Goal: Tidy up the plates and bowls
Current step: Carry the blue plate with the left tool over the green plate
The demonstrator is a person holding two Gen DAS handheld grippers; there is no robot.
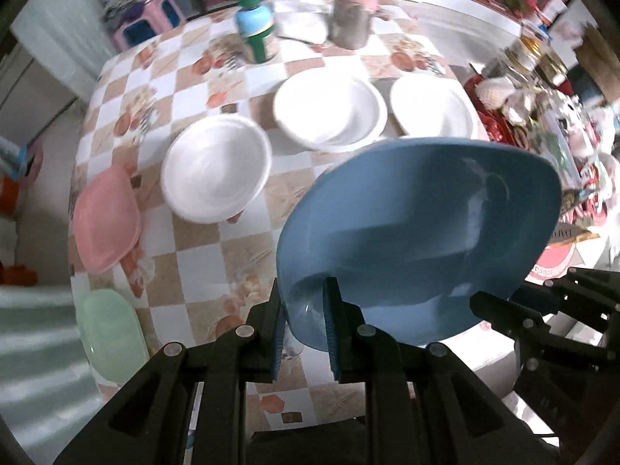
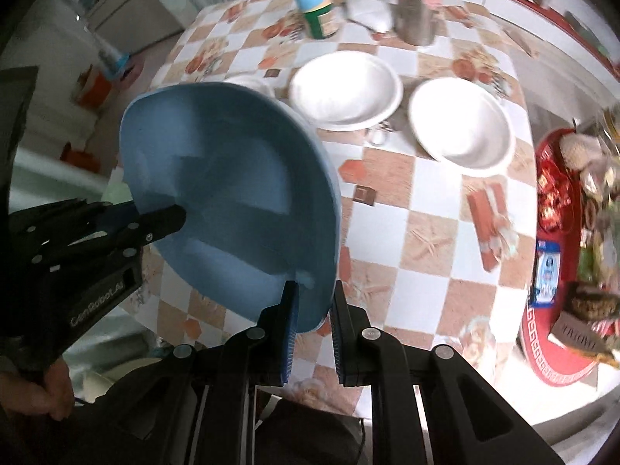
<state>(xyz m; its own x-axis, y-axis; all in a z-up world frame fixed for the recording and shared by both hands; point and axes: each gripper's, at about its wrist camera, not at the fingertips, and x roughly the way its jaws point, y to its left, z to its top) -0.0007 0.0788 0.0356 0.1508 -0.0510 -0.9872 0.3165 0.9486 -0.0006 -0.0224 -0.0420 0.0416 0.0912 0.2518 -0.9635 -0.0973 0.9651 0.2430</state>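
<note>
A blue plate (image 1: 418, 232) hangs tilted above the table, held at two places on its rim. My left gripper (image 1: 306, 298) is shut on its near edge, one pad inside the dish and one outside. My right gripper (image 2: 314, 292) is shut on the rim further round, and in the left wrist view it (image 1: 484, 304) shows at the plate's lower right. The left gripper (image 2: 170, 219) reaches in from the left in the right wrist view. On the checked table stand three white bowls (image 1: 217, 168) (image 1: 329, 108) (image 1: 430, 108). A pink plate (image 1: 106, 217) and a green plate (image 1: 110, 333) lie at the table's left edge.
A green bottle (image 1: 255, 27) and a metal tumbler (image 1: 354, 4) stand at the far side of the table, with a white cloth (image 2: 368, 4) between them. A red tray (image 2: 558, 232) of packets fills the right side. A hand (image 2: 46, 391) grips the left tool.
</note>
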